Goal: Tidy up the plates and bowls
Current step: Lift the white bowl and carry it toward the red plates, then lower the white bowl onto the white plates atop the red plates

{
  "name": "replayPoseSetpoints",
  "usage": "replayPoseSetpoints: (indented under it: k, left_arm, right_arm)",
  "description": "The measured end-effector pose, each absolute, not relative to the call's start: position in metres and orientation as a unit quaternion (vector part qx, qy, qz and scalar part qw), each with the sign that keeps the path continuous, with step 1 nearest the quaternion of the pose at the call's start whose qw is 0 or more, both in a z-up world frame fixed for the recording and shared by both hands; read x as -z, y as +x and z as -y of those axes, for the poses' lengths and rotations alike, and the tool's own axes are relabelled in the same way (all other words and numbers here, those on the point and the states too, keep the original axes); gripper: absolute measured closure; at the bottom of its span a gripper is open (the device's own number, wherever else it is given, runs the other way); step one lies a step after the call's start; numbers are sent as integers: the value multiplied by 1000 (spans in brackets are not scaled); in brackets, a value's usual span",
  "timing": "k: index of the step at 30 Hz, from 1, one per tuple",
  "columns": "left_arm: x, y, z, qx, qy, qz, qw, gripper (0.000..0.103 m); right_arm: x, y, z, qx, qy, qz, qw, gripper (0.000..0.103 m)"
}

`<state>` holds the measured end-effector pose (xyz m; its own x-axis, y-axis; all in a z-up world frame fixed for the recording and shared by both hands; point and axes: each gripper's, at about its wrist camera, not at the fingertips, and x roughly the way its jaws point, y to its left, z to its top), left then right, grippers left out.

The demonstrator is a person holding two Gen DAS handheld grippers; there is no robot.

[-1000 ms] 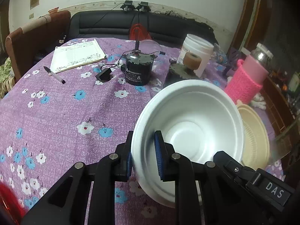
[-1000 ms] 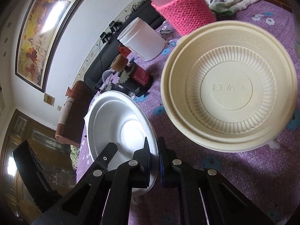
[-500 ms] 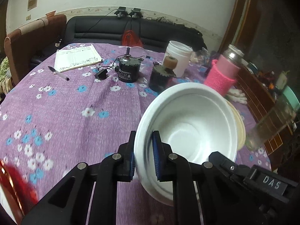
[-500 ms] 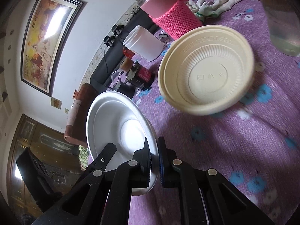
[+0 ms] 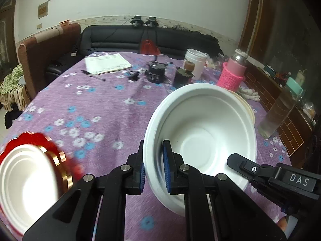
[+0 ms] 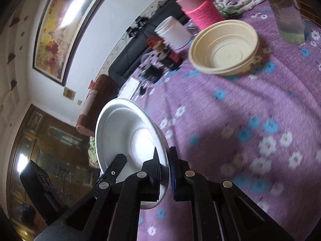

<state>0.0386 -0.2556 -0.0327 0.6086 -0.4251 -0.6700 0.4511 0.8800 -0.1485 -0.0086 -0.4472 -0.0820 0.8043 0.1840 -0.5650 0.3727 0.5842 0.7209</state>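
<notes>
A white foam bowl (image 5: 200, 132) hangs tilted above the purple flowered tablecloth (image 5: 90, 108), gripped from two sides. My left gripper (image 5: 153, 166) is shut on its near left rim. My right gripper (image 6: 165, 170) is shut on the opposite rim of the same bowl (image 6: 124, 136). A ribbed cream bowl (image 6: 223, 48) sits on the cloth further back, apart from the white one; in the left wrist view only its edge (image 5: 248, 108) shows behind the white bowl. At the lower left another white bowl (image 5: 24, 176) rests on a red plate with a gold rim (image 5: 60, 160).
Behind stand a pink knit-sleeved bottle (image 5: 231, 76), a white jar (image 5: 195, 63), two dark motor-like devices (image 5: 156, 72), a notebook (image 5: 107, 65) and a pen (image 5: 93, 76). A clear bottle (image 5: 274, 118) stands near the right table edge. White gloves (image 6: 240, 2) lie beside the pink bottle.
Both grippers have drawn back and risen a little with the white bowl, away from the cream bowl. The red plate with its white bowl has come into view at the lower left.
</notes>
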Motion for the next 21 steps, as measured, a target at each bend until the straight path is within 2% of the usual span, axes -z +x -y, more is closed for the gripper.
replayPoseSetpoints:
  k: [21]
  left_arm:
    - [11,9,78,125,-32,-365,922,91]
  right_arm:
    - [45,14,277,-71,369,-363,853,96]
